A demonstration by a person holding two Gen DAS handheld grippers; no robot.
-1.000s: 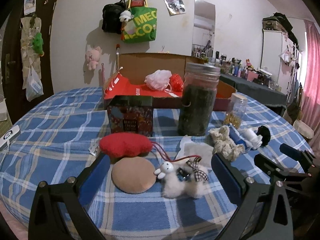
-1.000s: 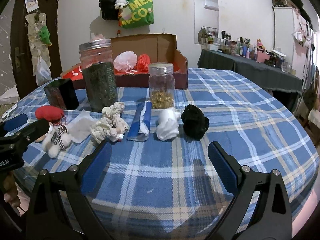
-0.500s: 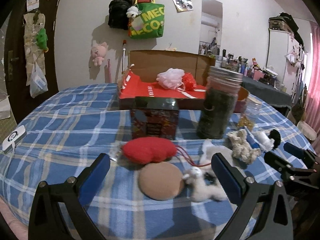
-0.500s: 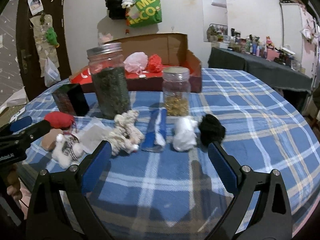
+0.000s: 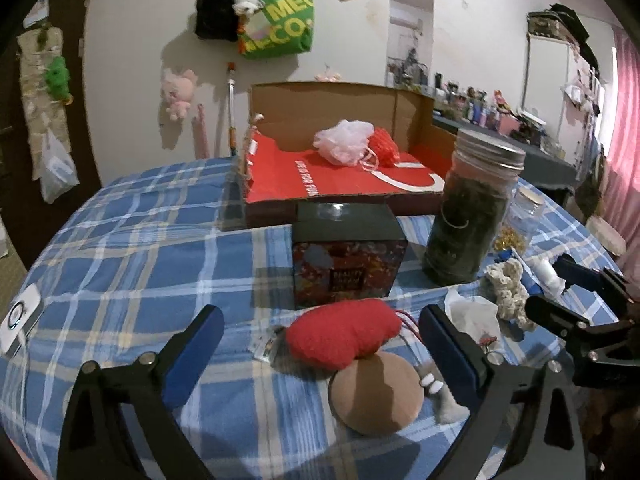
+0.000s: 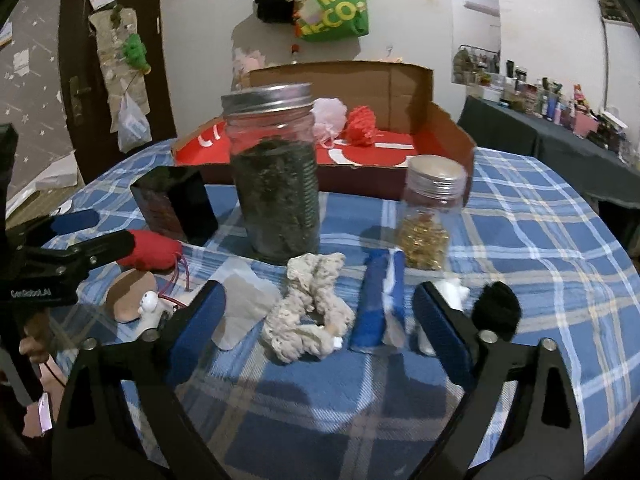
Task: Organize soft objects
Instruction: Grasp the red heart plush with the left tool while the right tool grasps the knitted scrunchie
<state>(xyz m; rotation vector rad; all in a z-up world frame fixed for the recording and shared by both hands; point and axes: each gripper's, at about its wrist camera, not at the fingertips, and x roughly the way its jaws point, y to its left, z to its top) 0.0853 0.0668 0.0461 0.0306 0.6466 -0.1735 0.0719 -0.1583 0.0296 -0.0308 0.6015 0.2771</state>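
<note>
Left wrist | green bag (image 5: 280,20) "MEC/ECO" | left tongs (image 5: 320,346), right tongs (image 6: 320,330) spread, narrowing, empty

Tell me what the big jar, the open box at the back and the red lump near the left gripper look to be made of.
Big jar: clear glass or hard plastic, glossy, since its dark contents show through; ribbed grey lid, likely metal.
Open box: corrugated cardboard, matte brown walls with creased flaps; red printed lining.
Red lump: soft fabric, probably felt or fleece, with a fuzzy, unshiny surface.
</note>
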